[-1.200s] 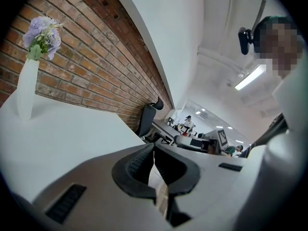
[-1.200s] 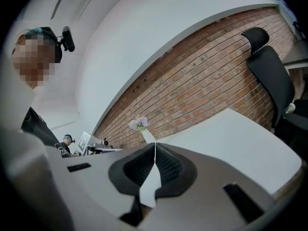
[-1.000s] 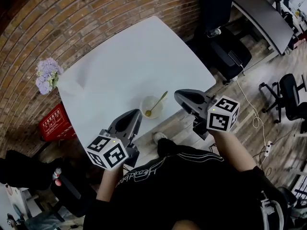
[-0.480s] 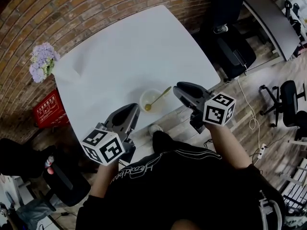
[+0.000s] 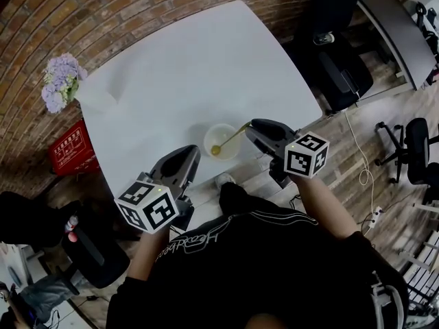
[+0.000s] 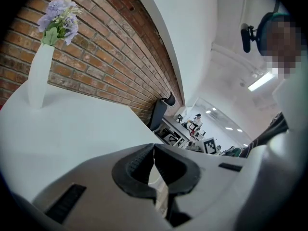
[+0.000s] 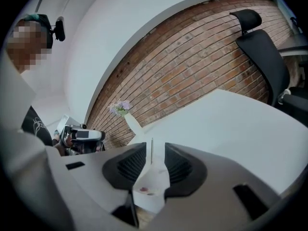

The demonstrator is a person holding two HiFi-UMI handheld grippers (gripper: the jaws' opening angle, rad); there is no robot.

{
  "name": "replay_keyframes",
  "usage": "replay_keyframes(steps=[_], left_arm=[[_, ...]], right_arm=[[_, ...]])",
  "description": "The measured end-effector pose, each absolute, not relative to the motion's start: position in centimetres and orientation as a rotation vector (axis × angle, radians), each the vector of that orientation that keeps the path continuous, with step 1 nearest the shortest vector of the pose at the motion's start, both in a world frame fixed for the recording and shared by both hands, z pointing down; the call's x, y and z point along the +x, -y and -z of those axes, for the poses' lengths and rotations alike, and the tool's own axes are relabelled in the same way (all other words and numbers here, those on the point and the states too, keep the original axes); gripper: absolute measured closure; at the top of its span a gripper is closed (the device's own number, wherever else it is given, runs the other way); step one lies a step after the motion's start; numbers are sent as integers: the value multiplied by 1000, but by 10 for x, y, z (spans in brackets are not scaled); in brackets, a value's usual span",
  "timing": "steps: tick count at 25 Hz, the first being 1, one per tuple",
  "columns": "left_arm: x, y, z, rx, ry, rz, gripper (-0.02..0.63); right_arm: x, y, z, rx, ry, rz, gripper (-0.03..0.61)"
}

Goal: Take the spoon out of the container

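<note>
Right gripper view: the right gripper's [image 7: 155, 149] jaws are spread, with the thin spoon [image 7: 152, 142] handle between them and the container [image 7: 151, 184] below. Head view only: the spoon bowl sits in the container on the table's [image 5: 178, 81] near edge. The left gripper's [image 6: 154, 147] jaws are pressed together, empty. A vase [image 5: 60, 84] stands at the far corner and a chair [image 5: 339, 64] beyond.

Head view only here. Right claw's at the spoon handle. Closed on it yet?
Observer: No. Right gripper view: right claw jaws apart, the spoon handle a thin line in the gap, seemingly touching neither jaw.
Operator: Left claw?
Observer: Left gripper view: left claw jaws meet at the tips, nothing between.
Operator: Those flowers, lying loose?
Observer: No, they stand in a tall white vase, upright.
</note>
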State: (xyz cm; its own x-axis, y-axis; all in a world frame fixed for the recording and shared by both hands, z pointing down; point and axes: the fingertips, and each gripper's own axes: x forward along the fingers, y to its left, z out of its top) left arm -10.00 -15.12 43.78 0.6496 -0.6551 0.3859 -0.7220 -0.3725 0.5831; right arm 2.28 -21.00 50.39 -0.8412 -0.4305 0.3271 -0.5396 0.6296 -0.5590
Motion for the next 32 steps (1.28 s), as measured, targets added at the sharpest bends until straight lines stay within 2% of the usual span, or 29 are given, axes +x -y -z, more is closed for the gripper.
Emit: replay_keyframes(steps=[7, 15, 32], left_arm=[[-106, 151, -446, 2084, 1082, -117, 609], [-109, 146, -456, 2052, 1087, -124, 609], [-122, 131, -454, 2017, 1125, -103, 609]], right_arm=[[7, 207, -514, 754, 2686, -980, 490], [6, 209, -511, 768, 2706, -980, 565], [5, 207, -493, 825, 2746, -922, 578]])
